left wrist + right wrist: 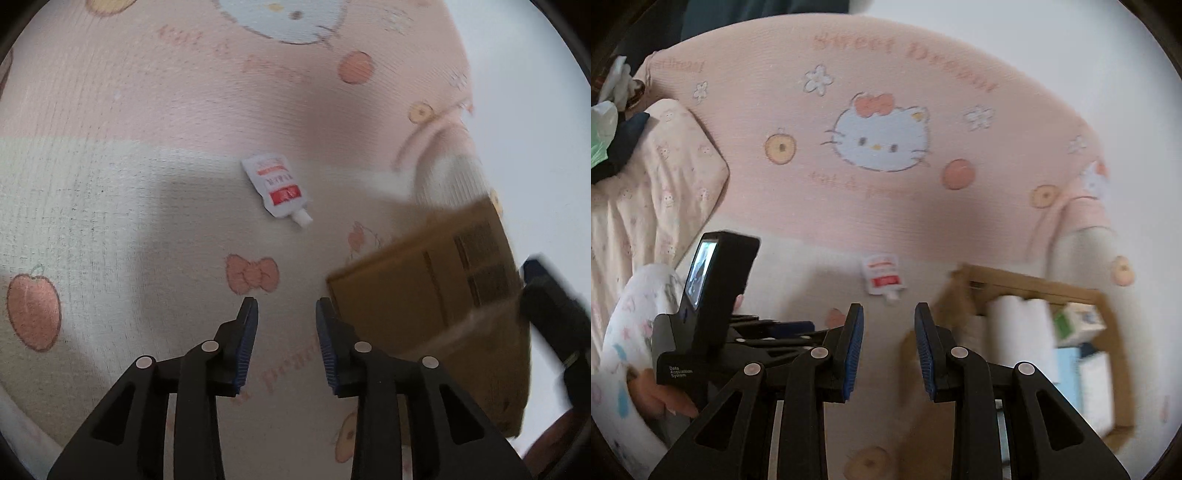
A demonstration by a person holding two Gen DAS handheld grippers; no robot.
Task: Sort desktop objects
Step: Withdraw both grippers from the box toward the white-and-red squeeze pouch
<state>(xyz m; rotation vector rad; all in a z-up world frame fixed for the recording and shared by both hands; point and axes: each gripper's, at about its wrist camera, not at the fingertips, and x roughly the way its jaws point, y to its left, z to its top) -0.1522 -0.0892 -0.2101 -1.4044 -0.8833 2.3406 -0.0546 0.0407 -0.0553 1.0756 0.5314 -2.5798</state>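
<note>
- A small white pouch (276,189) with a red label and a spout lies flat on the bed cover (110,206), ahead of the left tool (287,306), apart from it.
- The left tool's jaws stand apart, empty.
- A cardboard box (424,295), blurred, sits just right of it.
- The right tool (889,312) holds nothing between its jaws; a gap shows.

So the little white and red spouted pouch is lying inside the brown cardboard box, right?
Not quite: the little white and red spouted pouch lies on the patterned blanket, apart from the brown cardboard box. The left wrist view shows it.
</note>
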